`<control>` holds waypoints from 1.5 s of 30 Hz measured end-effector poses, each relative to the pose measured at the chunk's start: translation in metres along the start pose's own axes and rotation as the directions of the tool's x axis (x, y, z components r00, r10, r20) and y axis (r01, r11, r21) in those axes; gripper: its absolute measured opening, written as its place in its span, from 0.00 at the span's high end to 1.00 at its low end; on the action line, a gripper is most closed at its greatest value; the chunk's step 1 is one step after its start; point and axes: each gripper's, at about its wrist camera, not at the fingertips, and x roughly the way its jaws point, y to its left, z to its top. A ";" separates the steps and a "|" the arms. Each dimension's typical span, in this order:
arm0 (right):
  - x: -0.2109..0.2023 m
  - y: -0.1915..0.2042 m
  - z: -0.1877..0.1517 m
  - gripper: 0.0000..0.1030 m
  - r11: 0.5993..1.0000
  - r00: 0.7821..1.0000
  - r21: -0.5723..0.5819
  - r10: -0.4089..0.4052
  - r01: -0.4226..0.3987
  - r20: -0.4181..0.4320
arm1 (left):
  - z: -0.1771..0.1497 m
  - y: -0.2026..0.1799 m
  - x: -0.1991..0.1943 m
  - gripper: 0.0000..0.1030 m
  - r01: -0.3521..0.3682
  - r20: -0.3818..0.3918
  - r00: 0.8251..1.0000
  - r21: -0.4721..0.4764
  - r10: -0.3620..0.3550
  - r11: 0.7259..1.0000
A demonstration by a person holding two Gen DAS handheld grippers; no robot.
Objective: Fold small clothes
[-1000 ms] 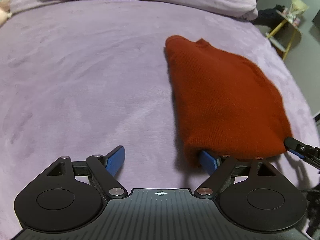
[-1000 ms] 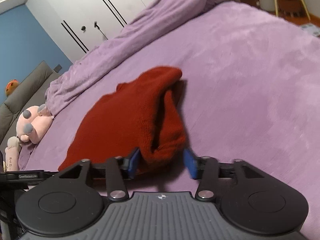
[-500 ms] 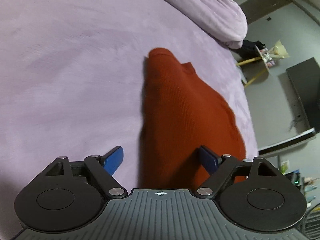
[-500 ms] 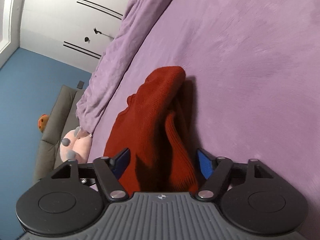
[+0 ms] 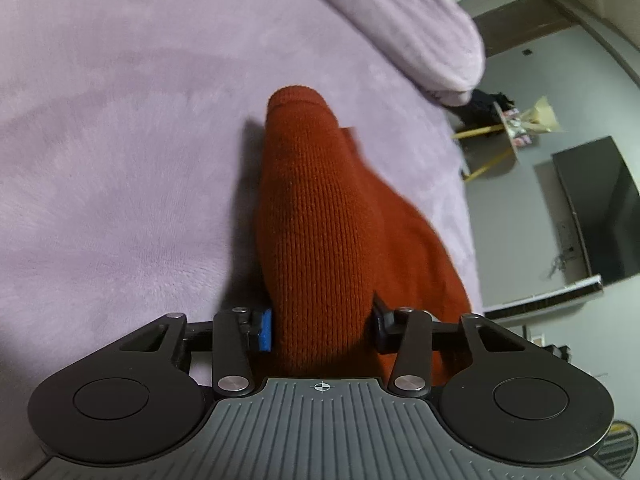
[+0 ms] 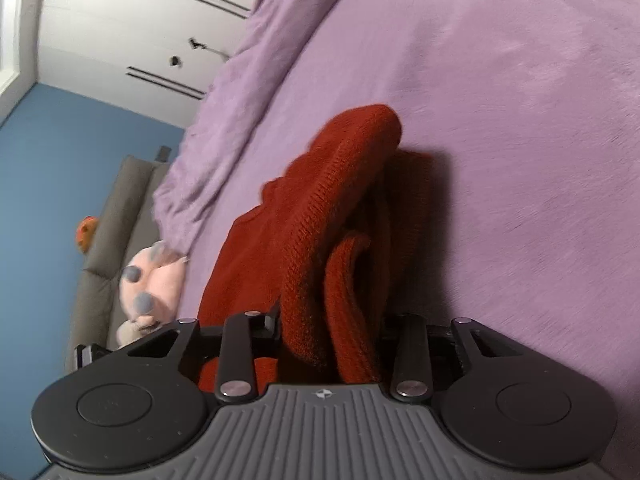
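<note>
A rust-red knitted sweater lies folded on the lilac bed cover. Its near edge runs up between the fingers of my left gripper, whose jaws are closing, with the blue pad and the opposite finger pressed against the knit. In the right wrist view the same sweater bunches into thick folds between the fingers of my right gripper. Those jaws are closing too and squeeze the fabric from both sides. The pads there are hidden by the cloth.
A rolled lilac duvet lies along the far side of the bed. Off the bed stand a yellow-legged side table and a dark screen. A pink plush toy sits against a grey sofa by white wardrobe doors.
Both grippers have slid onto the sweater's near edge and rolled. Their jaws stood wide half a second ago and have now narrowed onto the fabric.
</note>
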 end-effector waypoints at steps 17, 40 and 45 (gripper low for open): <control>-0.026 0.075 -0.144 0.39 0.979 0.989 -0.141 -0.140 0.144 0.036 | -0.122 0.027 -0.170 0.43 -0.267 0.134 0.957 0.044 0.259 0.963; -0.057 0.045 -0.193 0.71 0.977 0.972 0.050 -0.213 0.209 0.095 | -0.163 0.035 -0.172 0.42 -0.405 0.180 0.894 -0.066 0.410 0.912; -0.061 0.099 -0.193 0.64 0.925 0.921 -0.129 -0.327 0.358 0.210 | -0.157 0.019 -0.166 0.35 -0.480 0.224 0.856 0.008 0.467 0.877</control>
